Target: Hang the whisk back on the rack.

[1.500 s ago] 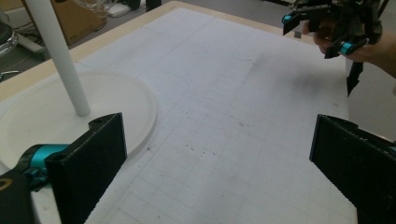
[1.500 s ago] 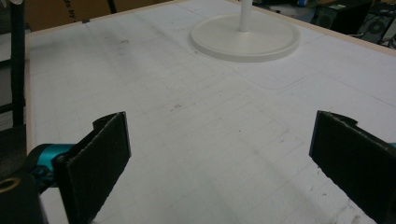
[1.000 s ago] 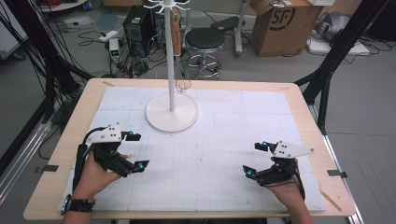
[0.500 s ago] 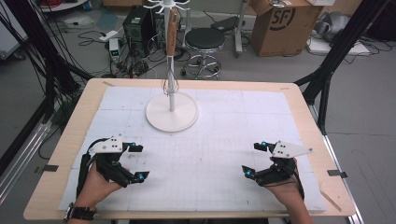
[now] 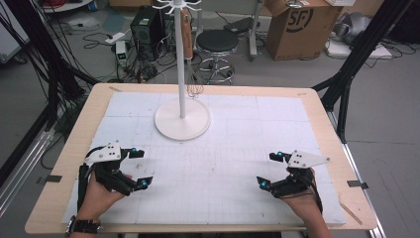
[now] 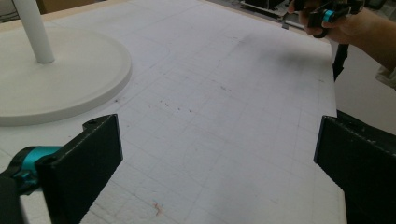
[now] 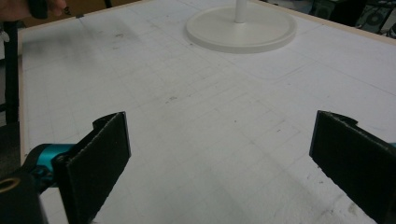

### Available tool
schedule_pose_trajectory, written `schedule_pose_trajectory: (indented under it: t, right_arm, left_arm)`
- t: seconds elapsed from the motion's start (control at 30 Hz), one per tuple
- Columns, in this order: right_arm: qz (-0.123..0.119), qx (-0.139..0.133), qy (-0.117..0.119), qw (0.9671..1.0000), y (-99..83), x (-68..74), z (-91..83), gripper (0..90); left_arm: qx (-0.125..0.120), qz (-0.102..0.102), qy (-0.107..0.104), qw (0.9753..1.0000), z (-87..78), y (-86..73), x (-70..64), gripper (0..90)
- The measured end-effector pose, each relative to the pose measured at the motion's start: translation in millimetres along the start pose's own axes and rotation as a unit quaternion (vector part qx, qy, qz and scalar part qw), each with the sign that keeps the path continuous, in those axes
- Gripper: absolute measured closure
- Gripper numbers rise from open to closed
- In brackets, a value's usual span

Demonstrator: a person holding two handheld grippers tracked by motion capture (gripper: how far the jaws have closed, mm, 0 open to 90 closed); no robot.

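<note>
A white rack [image 5: 182, 120] with a round base and a thin pole stands at the table's far middle. A whisk [image 5: 187, 30] with a wooden handle hangs from a hook at its top, its wire head low behind the pole. My left gripper [image 5: 141, 168] rests near the front left of the mat, jaws wide open and empty. My right gripper [image 5: 269, 170] rests near the front right, also open and empty. In the left gripper view the gripper [image 6: 219, 154] faces bare mat, with the rack base [image 6: 60, 74] at left. In the right gripper view the gripper [image 7: 219, 154] points toward the base [image 7: 240, 28].
A white gridded mat [image 5: 233, 148] covers most of the wooden table [image 5: 327, 119]. Beyond the far edge stand a black stool [image 5: 217, 42], a cardboard box [image 5: 299, 22] and cables on the floor. Black frame legs flank the table on both sides.
My left gripper has drawn back a little toward the near edge. The hanging whisk has swayed slightly. The right gripper has hardly moved.
</note>
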State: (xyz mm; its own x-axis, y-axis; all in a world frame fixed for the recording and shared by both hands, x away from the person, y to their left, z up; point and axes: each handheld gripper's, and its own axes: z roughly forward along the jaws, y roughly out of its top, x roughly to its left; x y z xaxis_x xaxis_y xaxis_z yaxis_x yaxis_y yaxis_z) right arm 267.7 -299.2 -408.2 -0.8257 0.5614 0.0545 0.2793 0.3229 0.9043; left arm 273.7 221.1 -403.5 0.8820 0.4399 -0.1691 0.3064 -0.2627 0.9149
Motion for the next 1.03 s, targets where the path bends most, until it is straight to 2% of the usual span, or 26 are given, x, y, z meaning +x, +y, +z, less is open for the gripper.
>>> schedule_pose_trajectory:
  t: [0.2, 0.63, 1.03]
  right_arm:
    - [0.008, -0.001, -0.002, 1.0000, -2.2, -1.0, -2.6, 4.0]
    - [0.006, 0.001, -0.001, 1.0000, -1.7, -1.2, 0.3, 4.0]
    - [0.006, 0.005, 0.000, 1.0000, -1.6, -0.6, 1.8, 4.0]
  left_arm:
    - [0.002, 0.005, -0.002, 1.0000, 3.2, 2.7, -1.5, 1.6]
    - [-0.002, 0.002, -0.001, 1.0000, 0.6, 2.3, -3.7, 1.6]
    - [0.005, -0.001, 0.001, 1.0000, 1.4, 1.0, -1.4, 1.6]
